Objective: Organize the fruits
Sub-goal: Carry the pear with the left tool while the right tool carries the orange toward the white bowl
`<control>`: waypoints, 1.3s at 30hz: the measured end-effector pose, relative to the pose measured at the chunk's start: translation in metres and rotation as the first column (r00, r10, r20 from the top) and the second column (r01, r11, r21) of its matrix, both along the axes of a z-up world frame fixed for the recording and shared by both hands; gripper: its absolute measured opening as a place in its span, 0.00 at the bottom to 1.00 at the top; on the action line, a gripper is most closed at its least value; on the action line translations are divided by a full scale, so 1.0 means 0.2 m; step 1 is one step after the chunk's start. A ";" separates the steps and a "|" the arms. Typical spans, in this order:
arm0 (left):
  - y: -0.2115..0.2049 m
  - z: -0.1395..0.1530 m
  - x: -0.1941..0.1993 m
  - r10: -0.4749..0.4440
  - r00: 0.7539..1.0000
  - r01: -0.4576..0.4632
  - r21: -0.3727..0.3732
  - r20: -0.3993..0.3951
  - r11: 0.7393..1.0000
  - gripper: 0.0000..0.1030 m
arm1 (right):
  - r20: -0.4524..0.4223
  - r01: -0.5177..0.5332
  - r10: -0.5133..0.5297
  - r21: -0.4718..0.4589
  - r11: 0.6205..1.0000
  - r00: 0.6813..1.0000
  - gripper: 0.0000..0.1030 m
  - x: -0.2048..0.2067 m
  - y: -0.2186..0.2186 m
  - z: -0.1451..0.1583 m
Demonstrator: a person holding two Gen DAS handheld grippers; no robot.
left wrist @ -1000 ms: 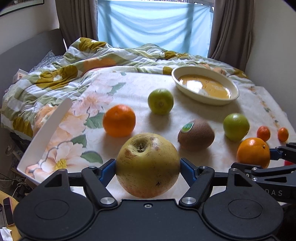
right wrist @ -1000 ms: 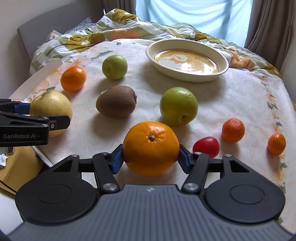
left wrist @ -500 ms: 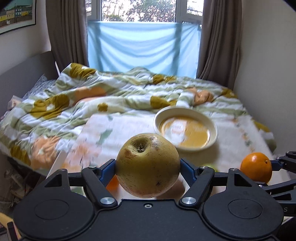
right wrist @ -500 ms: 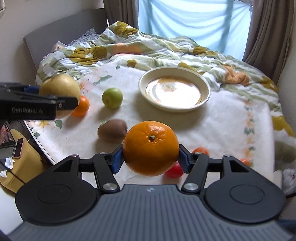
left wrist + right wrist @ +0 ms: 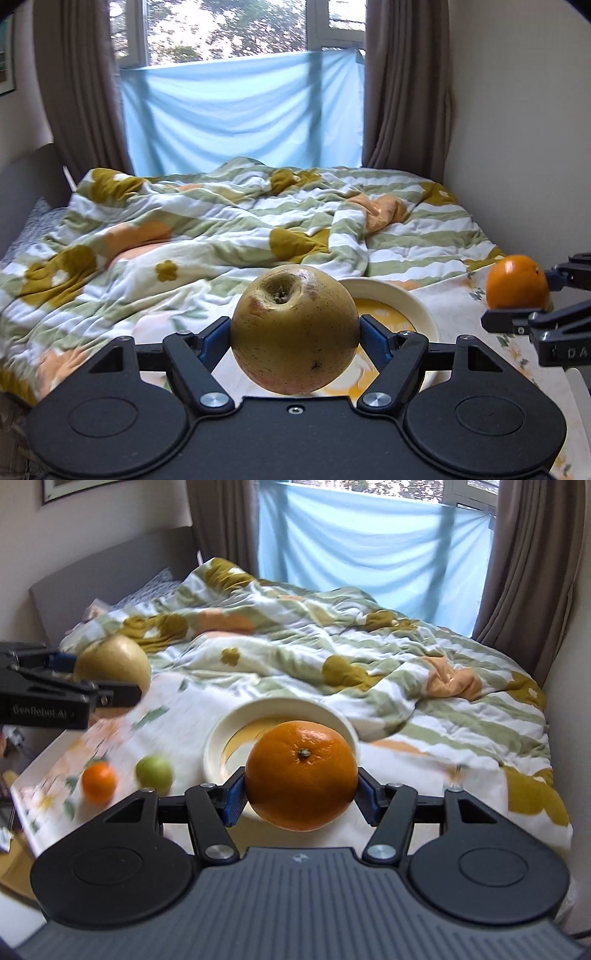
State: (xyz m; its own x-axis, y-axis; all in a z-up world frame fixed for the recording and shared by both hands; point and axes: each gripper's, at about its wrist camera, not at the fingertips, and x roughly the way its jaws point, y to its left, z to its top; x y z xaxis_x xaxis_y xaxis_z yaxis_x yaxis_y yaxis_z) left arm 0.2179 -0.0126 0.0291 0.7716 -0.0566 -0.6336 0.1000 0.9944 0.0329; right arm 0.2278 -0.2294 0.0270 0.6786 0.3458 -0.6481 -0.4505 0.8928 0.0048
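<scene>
"GenRobot.AI"-marked left claw (image 5: 110, 698) clamps yellow apple (image 5: 112, 663); right claw's lettering unreadable.

A table with a flowery cloth (image 5: 192, 716) holds the fruit. On the cloth sit a cream bowl (image 5: 218, 746), a small orange (image 5: 98, 782) and a green apple (image 5: 155, 774). Behind the table lies a bed with a rumpled striped blanket (image 5: 332, 642).

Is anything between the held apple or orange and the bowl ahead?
Nothing visible. The left gripper holds the apple and the right gripper the orange clear above the cloth, and the bowl just beyond looks empty.
</scene>
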 end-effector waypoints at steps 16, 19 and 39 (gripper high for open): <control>-0.21 -0.40 0.67 -0.156 0.977 0.160 0.015 -0.145 0.987 0.76 | -0.090 0.137 -0.132 0.055 0.989 0.987 0.73 0.51 -0.02 -0.20; -0.24 -0.48 0.73 -0.185 0.969 0.191 0.016 -0.164 0.982 0.76 | -0.099 0.153 -0.148 0.048 0.987 0.984 0.73 0.56 -0.04 -0.23; -0.25 -0.34 0.62 -0.252 0.962 0.264 0.127 -0.101 0.956 0.97 | -0.106 0.220 -0.216 0.030 0.975 0.971 0.73 0.58 -0.12 -0.21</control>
